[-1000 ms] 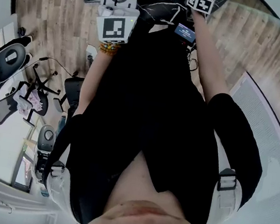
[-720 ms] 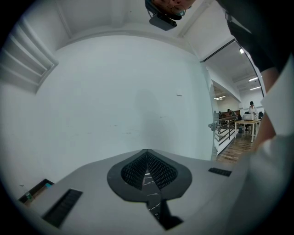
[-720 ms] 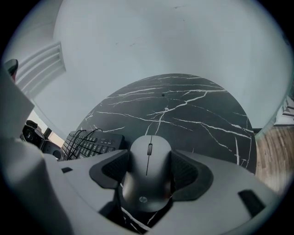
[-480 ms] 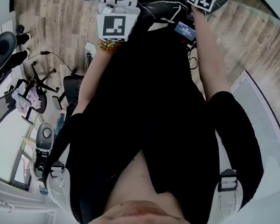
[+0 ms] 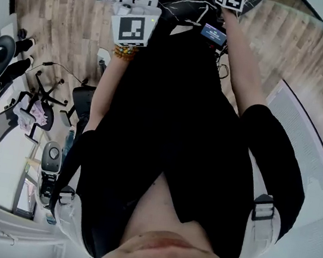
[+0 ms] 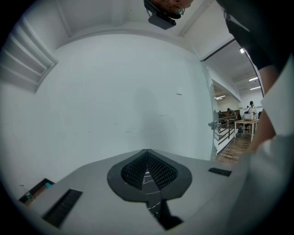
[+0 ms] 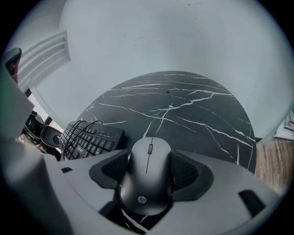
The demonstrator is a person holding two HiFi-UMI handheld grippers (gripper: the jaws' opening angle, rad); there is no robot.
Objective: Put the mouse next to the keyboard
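- Under my right gripper and stretching ahead of it lies a round black marble table veined in white
- Past the table, straight ahead of that gripper, is a plain pale wall, with a white slatted panel up to its left
- Ahead of my left gripper is another pale wall; far off to its right a desk stands under ceiling lights
- Behind both grippers is my black top, with a small blue-screened device just behind the right one and a beaded bracelet just behind the left
- Well to the left of the left gripper, office chairs stand beside the wood floor
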